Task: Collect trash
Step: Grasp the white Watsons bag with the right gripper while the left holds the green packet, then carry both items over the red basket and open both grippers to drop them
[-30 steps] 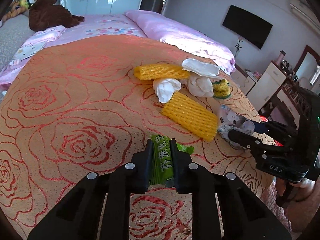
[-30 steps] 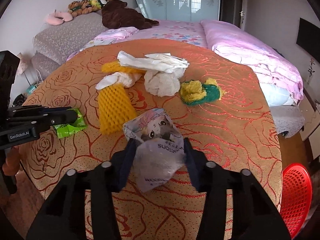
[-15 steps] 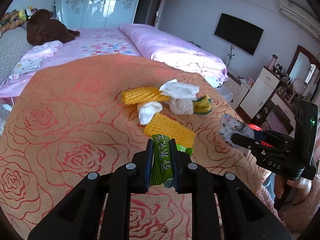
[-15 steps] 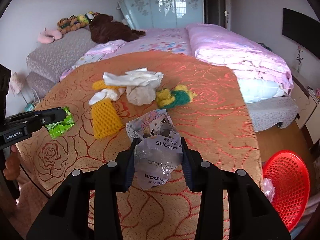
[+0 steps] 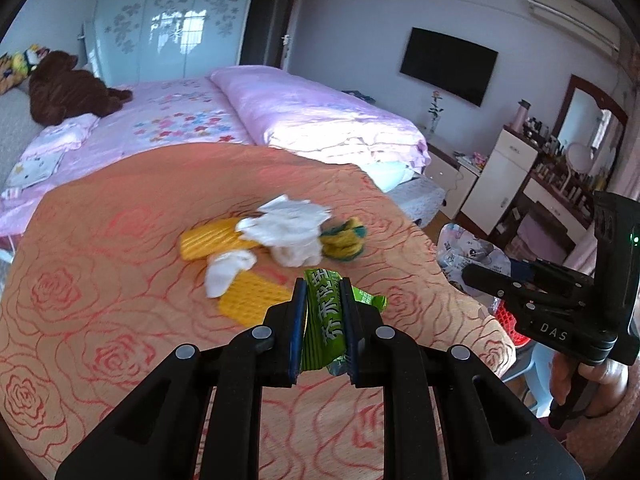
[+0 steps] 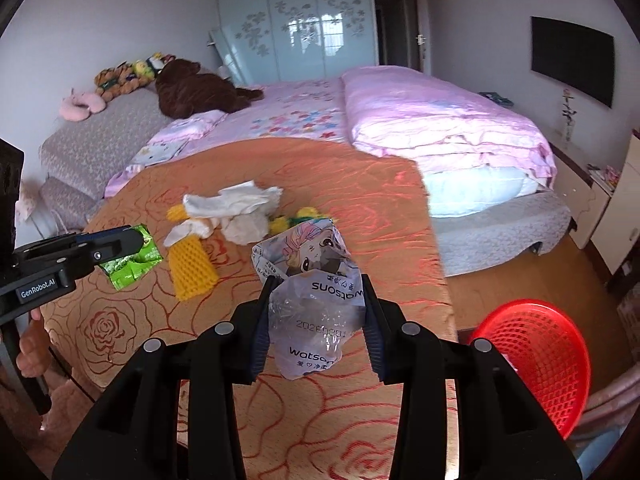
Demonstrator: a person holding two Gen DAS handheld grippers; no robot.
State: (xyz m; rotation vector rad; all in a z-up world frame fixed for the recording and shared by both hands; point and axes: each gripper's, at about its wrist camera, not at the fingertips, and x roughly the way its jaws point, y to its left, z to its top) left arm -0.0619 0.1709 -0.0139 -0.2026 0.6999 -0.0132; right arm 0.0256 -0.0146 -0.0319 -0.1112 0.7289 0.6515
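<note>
My left gripper [image 5: 322, 320] is shut on a green snack wrapper [image 5: 323, 322] and holds it above the orange rose-patterned blanket [image 5: 100, 288]. My right gripper [image 6: 316, 320] is shut on a crumpled Watsons plastic bag [image 6: 310, 280], also lifted. Each gripper shows in the other's view: the right [image 5: 480, 276] at the far right, the left [image 6: 120, 242] at the far left. On the blanket lie yellow foam nets [image 5: 252, 300], white tissues [image 5: 288, 226] and a yellow-green scrap [image 5: 346, 238]. A red mesh basket [image 6: 536, 356] stands on the floor at lower right.
A pink quilt [image 6: 440, 124] and a brown plush toy [image 6: 196, 94] lie on the bed beyond. A white cabinet and dresser [image 5: 504, 176] stand to the right. A wall TV [image 5: 448, 64] hangs behind. Wooden floor [image 6: 492, 292] runs beside the bed.
Both grippers have lifted and drawn back from the trash pile with their items. The right view has swung right, bringing more of the red basket into sight.
</note>
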